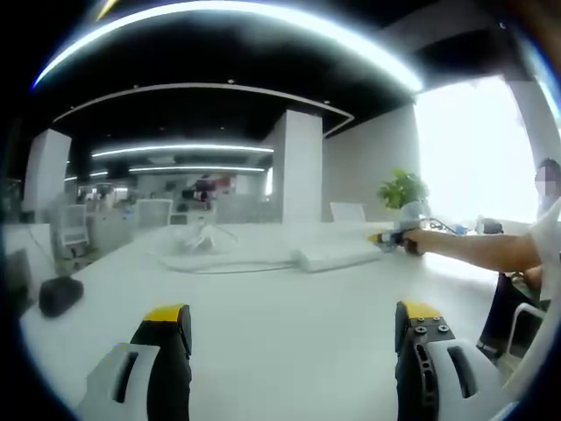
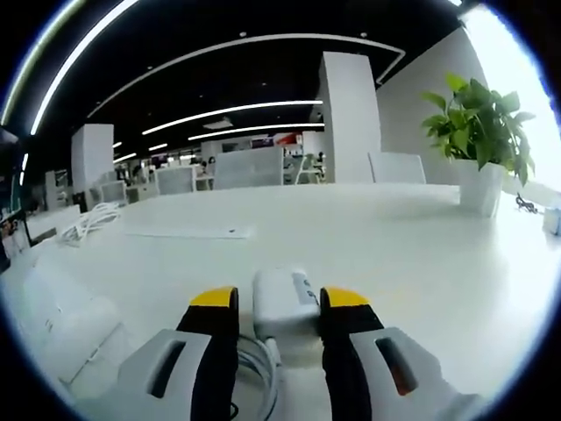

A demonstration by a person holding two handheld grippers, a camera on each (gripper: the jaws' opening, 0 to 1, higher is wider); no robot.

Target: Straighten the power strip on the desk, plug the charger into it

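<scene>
On the white desk (image 1: 263, 342) in the left gripper view, a dark rounded object (image 1: 60, 295) lies at the far left edge. Farther in, a loose white cable (image 1: 197, 244) is coiled on the surface, and just right of it lies the white power strip (image 1: 337, 256), set at a slant to the desk edge. The left gripper (image 1: 294, 320) hovers low over bare desk with its yellow-tipped jaws spread wide and nothing between them. From the right a person's arm (image 1: 473, 250) reaches in, its hand (image 1: 423, 240) holding the right gripper at the right end of the strip. A potted green plant (image 1: 401, 191) stands beyond that hand.

Across the right gripper view, a white cable bundle (image 2: 88, 221) lies at the far left of the desk and a flat white pad (image 2: 186, 232) lies mid-desk. The right gripper (image 2: 279, 303) has its jaws drawn in against the sides of the power strip's end (image 2: 282, 303), pinching it; the strip's cord (image 2: 259, 364) loops down between the jaws towards the camera. At the far right stands the plant (image 2: 478, 132) in its white pot.
</scene>
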